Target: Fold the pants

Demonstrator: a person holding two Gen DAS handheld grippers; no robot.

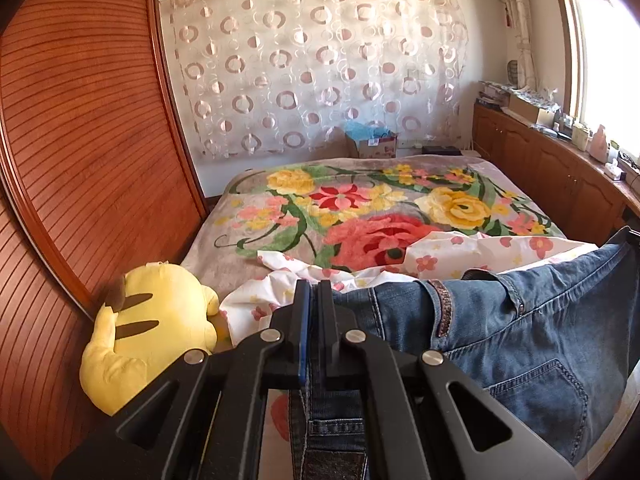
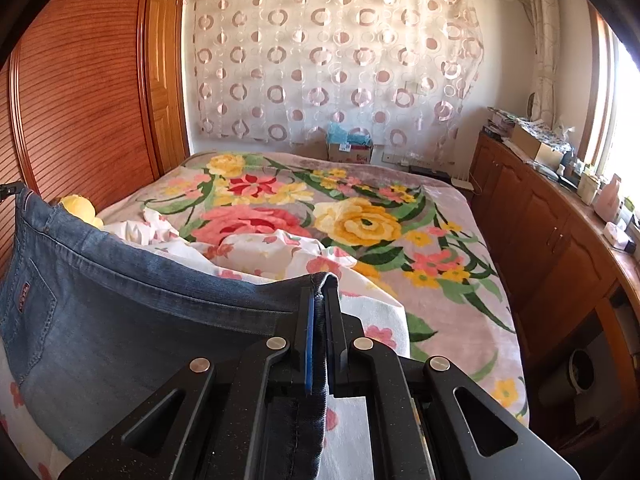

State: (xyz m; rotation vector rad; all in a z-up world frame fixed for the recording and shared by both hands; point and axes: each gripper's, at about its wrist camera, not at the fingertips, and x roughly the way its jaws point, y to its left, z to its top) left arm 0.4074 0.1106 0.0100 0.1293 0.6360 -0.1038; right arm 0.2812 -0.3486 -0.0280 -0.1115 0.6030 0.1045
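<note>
Blue jeans (image 1: 532, 320) hang stretched between both grippers, above the bed (image 1: 280, 216).

The left gripper (image 1: 315, 292) has its fingers clamped on one edge of the denim; the right gripper (image 2: 320, 294) pinches a folded edge the same way. Only the left view shows the whole yellow plush toy (image 1: 152, 328) left of the fingers; the right view catches just its top, and alone shows a grey bin (image 2: 576, 372) low on the right. The jeans' legs drop out of sight beneath both grippers.
</note>
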